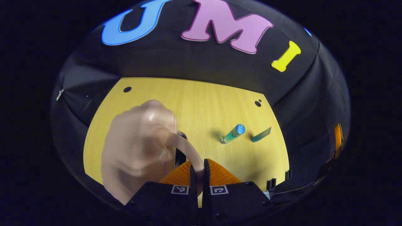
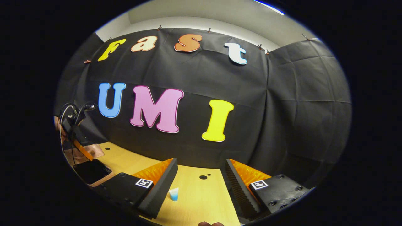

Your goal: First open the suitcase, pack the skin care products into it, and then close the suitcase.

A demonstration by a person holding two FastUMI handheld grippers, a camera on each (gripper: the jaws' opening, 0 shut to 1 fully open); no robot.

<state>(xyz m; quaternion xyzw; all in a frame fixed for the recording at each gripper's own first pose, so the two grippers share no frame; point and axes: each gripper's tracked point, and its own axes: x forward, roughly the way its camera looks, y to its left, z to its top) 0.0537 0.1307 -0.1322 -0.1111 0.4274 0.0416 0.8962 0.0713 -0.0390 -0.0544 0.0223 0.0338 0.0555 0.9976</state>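
Seeing yellow wood-grain tabletop (image 1: pixel 201 103), small dark round holes near far corners. In right gripper view, same tabletop (image 2: pixel 201 194) runs up to black cloth wall (image 2: pixel 282 110); I note pale wall strip (image 2: pixel 201 12) above cloth. At far left of that view, black cables (image 2: pixel 67 114) loop above dark gear; can't tell what it is.

The table (image 1: pixel 201 103) at mid-frame looked like smooth, pale wood grain with a matt finish. The green tube (image 1: pixel 232 134) right of centre appeared glossy plastic, and the suitcase (image 1: pixel 138 150) at lower left showed a smooth, shiny shell.
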